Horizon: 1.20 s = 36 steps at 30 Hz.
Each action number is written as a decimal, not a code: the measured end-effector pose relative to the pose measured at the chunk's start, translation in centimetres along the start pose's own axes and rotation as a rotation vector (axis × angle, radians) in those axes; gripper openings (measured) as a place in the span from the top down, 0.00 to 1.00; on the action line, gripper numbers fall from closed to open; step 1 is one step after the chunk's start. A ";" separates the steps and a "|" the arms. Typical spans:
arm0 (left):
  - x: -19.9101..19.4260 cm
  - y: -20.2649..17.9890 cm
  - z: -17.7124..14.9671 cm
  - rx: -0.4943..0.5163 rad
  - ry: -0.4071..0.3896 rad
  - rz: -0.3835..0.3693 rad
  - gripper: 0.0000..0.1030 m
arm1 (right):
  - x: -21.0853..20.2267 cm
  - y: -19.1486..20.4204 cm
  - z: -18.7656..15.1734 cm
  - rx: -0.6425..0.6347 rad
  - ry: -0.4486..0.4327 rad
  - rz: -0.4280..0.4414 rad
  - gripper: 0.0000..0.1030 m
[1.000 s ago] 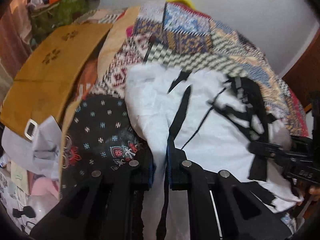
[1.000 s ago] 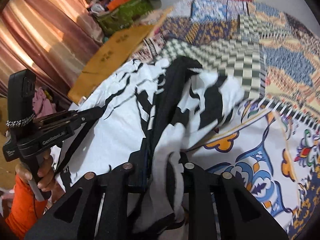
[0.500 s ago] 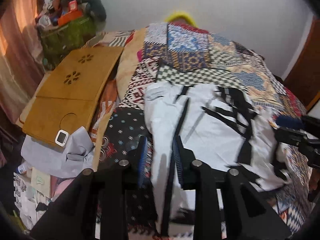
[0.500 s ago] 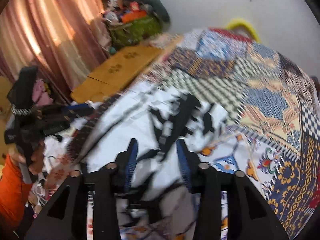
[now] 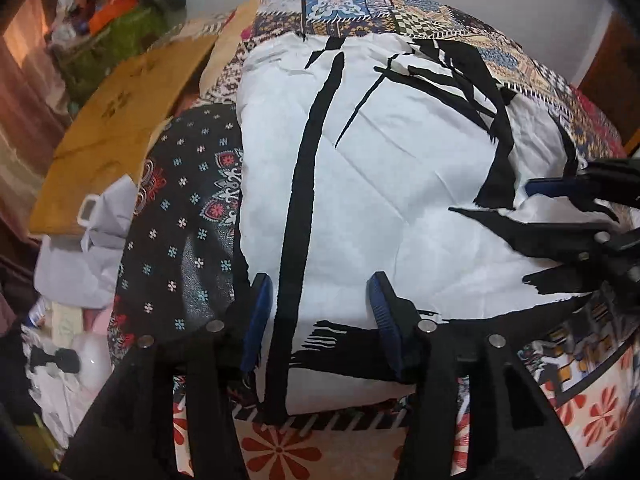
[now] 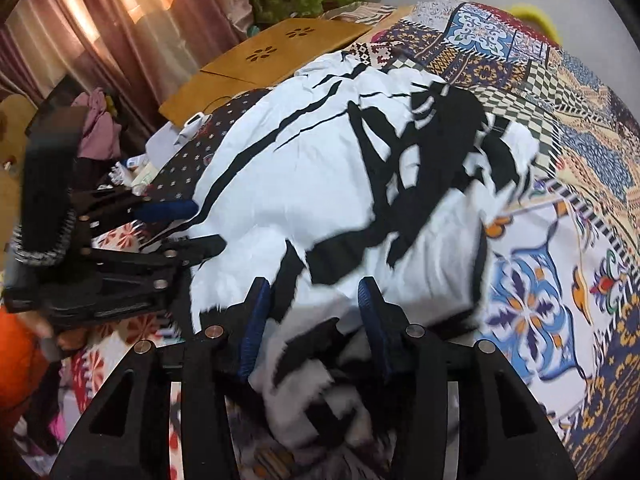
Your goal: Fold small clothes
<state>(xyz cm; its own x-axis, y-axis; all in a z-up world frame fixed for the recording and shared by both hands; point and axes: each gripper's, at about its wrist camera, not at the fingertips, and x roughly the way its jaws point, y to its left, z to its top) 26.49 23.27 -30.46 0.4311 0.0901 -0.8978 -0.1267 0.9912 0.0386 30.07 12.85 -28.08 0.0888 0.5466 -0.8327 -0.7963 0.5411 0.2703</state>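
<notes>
A white garment w/ black brush strokes (image 5: 380,152) lies spread on a patchwork bed (image 5: 400,12), long axis running from the near edge toward the far wall. Looks like one fold laid, more left. Left gripper (image 5: 318,320): jaws opening, cloth between, not pinched. Right gripper (image 6: 310,320): jaws part-open, bunched hem between, unpinched.

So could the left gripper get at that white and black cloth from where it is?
Probably yes. The left gripper hangs right over the near edge of the white and black cloth, jaws opening, with nothing lying between them and the fabric.
</notes>
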 end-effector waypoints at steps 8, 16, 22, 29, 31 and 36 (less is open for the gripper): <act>-1.3 0.0 -1.2 -0.009 0.000 0.012 0.48 | -1.8 -0.5 -1.7 0.014 -0.033 -0.027 0.59; -6.5 0.3 -1.5 -0.086 -0.071 0.029 0.48 | -6.7 1.3 -3.1 -0.002 -0.140 -0.092 0.59; -16.3 -1.4 -0.7 -0.090 -0.293 0.054 0.48 | -14.1 3.0 -3.3 0.008 -0.345 -0.103 0.59; -29.2 -4.3 -2.1 -0.090 -0.603 0.029 0.48 | -23.4 6.9 -5.1 -0.027 -0.606 -0.106 0.59; -32.4 -5.2 -3.3 -0.088 -0.678 0.019 0.48 | -25.9 8.4 -6.1 -0.046 -0.677 -0.107 0.59; -37.5 -7.5 -6.4 -0.061 -0.803 0.029 0.48 | -30.1 11.5 -8.7 -0.087 -0.810 -0.126 0.59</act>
<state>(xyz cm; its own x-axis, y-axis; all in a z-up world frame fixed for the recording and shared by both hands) 5.59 11.86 0.12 0.9348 0.1804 -0.3060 -0.1857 0.9825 0.0122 13.05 -2.94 -4.09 0.5581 0.7947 -0.2387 -0.7922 0.5959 0.1317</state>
